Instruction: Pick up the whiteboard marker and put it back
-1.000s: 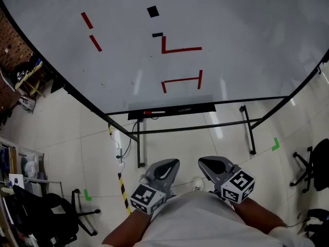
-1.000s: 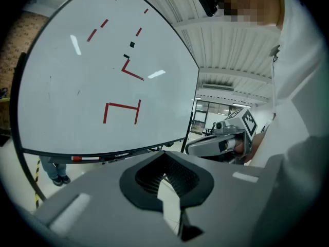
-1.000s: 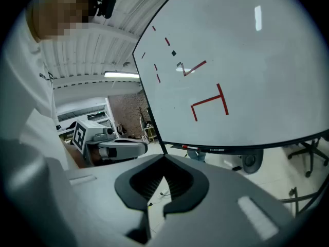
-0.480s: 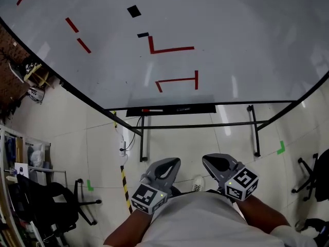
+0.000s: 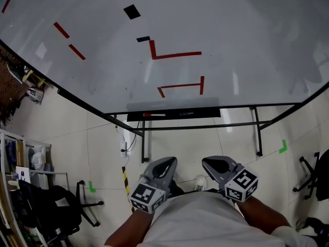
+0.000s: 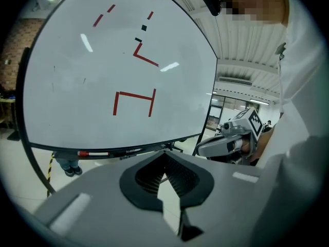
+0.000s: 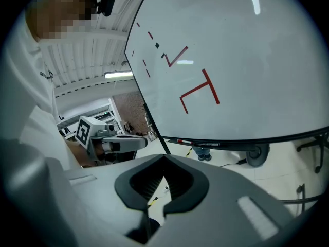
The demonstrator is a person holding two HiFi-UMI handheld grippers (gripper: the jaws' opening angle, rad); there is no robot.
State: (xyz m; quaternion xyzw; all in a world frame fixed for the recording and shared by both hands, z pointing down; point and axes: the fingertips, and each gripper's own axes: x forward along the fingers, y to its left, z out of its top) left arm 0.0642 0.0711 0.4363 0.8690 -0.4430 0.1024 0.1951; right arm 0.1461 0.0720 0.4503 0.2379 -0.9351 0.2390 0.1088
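The left tongs (image 5: 166, 163) and right tongs (image 5: 211, 163) are held clenched on nothing, close to the body and well apart from the whiteboard (image 5: 241, 40). Nothing of the task is judged done: the red-capped marker (image 5: 154, 115) is seen lying in the tray (image 5: 205, 112) under the whiteboard's lower edge, and is yet to be reached, lifted and put back. Below the whiteboard only the stand's crossbar (image 5: 195, 127) is found, not judged to block a reach, and a chair (image 5: 51, 210) is seen well off to the whiteboard's left.
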